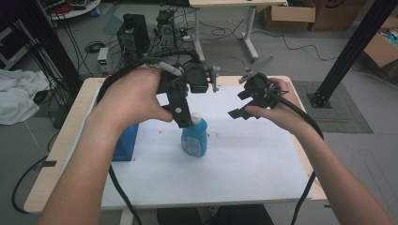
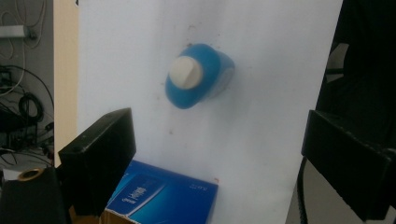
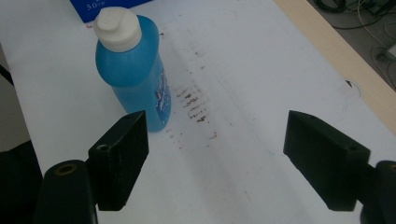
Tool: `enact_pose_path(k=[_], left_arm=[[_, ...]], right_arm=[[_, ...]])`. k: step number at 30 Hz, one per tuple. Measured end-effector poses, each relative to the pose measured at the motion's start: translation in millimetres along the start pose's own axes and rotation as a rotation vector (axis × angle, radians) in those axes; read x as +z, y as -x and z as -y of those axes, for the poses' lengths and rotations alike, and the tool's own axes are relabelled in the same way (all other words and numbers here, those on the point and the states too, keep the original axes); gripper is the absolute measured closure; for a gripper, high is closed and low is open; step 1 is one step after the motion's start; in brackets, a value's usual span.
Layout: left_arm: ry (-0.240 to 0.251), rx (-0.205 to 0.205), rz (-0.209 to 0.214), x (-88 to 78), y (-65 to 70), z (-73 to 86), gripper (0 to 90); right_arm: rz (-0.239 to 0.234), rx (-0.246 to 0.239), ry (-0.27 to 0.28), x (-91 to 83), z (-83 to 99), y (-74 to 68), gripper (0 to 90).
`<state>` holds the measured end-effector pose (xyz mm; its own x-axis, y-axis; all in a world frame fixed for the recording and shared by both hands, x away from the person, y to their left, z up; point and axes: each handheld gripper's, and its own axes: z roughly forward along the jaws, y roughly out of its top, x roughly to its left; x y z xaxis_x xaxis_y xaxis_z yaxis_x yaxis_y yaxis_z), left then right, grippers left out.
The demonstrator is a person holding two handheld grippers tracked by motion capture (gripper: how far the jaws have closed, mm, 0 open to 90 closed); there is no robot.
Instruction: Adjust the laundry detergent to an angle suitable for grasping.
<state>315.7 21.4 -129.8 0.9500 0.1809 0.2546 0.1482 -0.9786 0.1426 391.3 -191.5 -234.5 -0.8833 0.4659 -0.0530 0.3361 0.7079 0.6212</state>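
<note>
Left tongs [image 2: 217, 158] open above upright bottle [image 2: 198, 74]; right tongs [image 3: 217, 158] open beside it, empty.

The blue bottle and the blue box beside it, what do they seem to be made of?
The blue bottle looks like translucent plastic, smooth and slightly glossy, since light passes through its blue body; its white cap looks like matte opaque plastic. The blue box seems to be printed cardboard with a light sheen, judging by its sharp folded edges.
</note>
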Motion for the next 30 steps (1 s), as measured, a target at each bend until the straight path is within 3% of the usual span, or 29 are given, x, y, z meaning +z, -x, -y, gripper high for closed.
enact_pose_path(k=[6,30], left_arm=[[0.003,0.001,0.006,-1.5,0.6,0.6,10.6],[0.008,0.005,0.035,-4.3,2.6,-2.9,10.8]], right_arm=[[-0.018,0.02,0.005,15.4,-2.2,-7.2,21.8],[-0.082,-0.005,0.015,67.5,-12.3,-44.2,21.6]])
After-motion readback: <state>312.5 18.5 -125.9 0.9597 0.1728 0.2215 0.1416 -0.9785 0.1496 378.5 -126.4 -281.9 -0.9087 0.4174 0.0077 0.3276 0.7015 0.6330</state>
